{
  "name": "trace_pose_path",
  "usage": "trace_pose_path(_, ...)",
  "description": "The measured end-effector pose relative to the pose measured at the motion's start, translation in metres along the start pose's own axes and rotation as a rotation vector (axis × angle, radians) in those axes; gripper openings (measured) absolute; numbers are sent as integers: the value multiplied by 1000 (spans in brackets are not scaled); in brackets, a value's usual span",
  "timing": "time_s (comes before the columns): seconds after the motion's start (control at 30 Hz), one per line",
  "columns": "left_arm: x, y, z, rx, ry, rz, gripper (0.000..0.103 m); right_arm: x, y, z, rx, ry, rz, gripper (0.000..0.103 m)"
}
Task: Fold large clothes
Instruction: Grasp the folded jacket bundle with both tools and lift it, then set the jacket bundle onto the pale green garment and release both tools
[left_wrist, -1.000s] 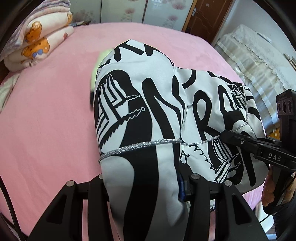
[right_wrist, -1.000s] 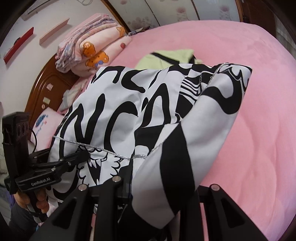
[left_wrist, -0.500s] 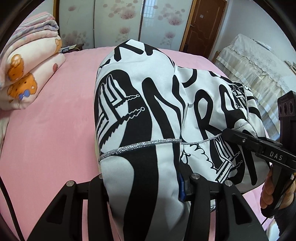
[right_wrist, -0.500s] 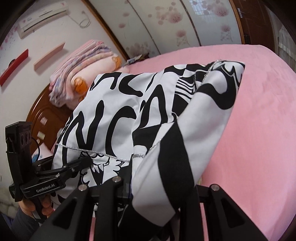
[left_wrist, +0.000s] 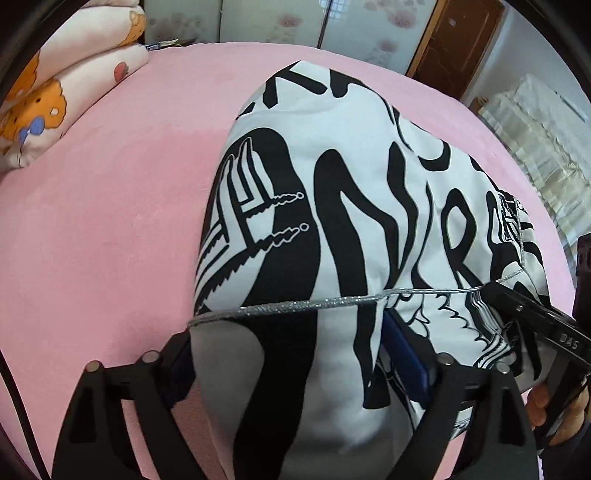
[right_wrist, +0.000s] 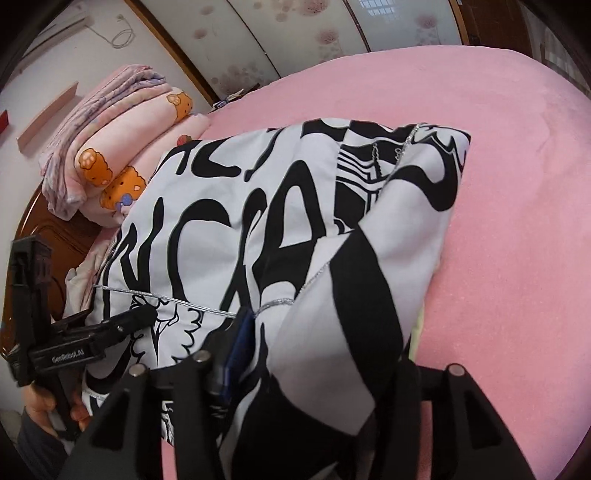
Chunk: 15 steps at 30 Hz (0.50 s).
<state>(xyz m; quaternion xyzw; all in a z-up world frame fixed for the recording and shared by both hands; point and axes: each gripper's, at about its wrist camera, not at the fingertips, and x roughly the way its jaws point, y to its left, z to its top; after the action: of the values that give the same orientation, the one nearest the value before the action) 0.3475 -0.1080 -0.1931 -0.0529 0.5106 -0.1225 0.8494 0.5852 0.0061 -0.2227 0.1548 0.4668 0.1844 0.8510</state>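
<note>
A large white garment with bold black lettering (left_wrist: 369, 166) hangs bunched over both grippers, its far end resting on the pink bed (left_wrist: 110, 221). My left gripper (left_wrist: 291, 343) has its jaws opening, and the cloth's silver-trimmed edge lies loosely between them beside the blue pad. In the right wrist view the same garment (right_wrist: 258, 184) drapes across my right gripper (right_wrist: 321, 350), whose jaws are also opening with cloth between them. Each gripper shows in the other's view: the right one (left_wrist: 535, 314) held by a hand, the left one (right_wrist: 122, 321) likewise.
Folded bear-print blankets (right_wrist: 110, 129) are stacked at the head of the bed by a wooden headboard (right_wrist: 55, 229). A pale green cloth (right_wrist: 417, 332) peeks from under the garment. Wardrobe panels and a brown door (left_wrist: 461, 44) stand beyond, with lace-covered furniture (left_wrist: 535, 140) at the right.
Both grippers carried the garment forward and down onto the bed, covering the green cloth. Both pairs of jaws have widened and the cloth sits looser between them.
</note>
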Motion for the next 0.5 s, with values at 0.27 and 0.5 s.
trace_pose_path(0.27, -47, -17, -31, -8, -94, 107, 89, -50, 10, -1, -144, 20, -132, 65)
trace_pose_path(0.5, -90, -43, -52, -11, -183, 198, 6, -102, 33, -2, -217, -127, -191, 62)
